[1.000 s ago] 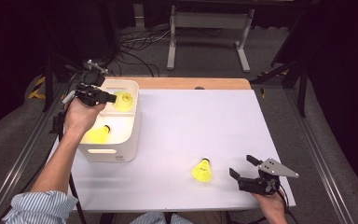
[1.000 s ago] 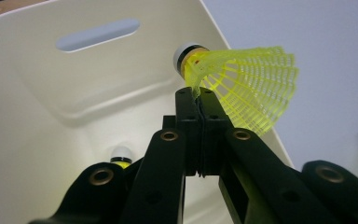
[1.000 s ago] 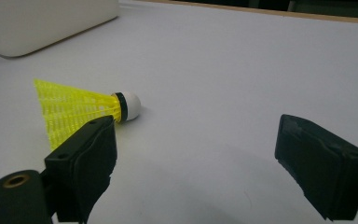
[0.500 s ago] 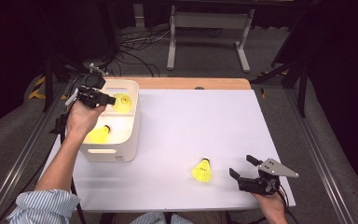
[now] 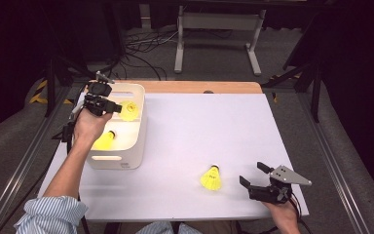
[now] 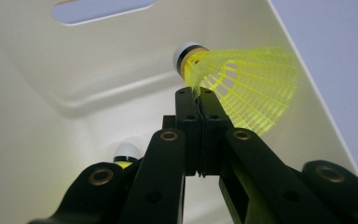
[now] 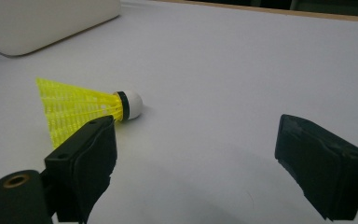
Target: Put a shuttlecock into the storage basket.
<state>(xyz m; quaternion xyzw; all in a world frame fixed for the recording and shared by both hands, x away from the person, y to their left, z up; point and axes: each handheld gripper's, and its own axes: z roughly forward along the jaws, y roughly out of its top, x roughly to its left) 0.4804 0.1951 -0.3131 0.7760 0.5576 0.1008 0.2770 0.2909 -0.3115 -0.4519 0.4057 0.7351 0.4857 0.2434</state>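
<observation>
Since the earlier frame the left gripper (image 5: 108,105) has dropped lower into the white bin (image 5: 139,141), still w/ its shuttlecock; the right gripper (image 5: 254,175) hasn't shifted.

Biggest first: the white table (image 5: 199,126) carries everything. The bin sits at its far-left part, w/ a slot handle (image 6: 103,9) in the end wall.

Left gripper is over the bin's far half, jaws pinched tight together on the skirt edge of a yellow shuttlecock (image 6: 242,88), right next to its white cork. The shuttlecock hangs inside the bin, close to the wall on the side toward the table middle, skirt fanning out to that wall. In the high view it shows as a yellow blob (image 5: 128,110) just inside the bin's far corner.

Right gripper rests on the table well apart from the bin, at the near-right area; jaws spread wide, nothing between them.

A 2nd shuttlecock (image 5: 105,141) lies on the bin floor in the near half, below the left hand. A 3rd shuttlecock (image 7: 86,109) lies on its side on the table, between bin and right gripper, nearer the gripper, just off one jaw, cork pointing away from the bin.
</observation>
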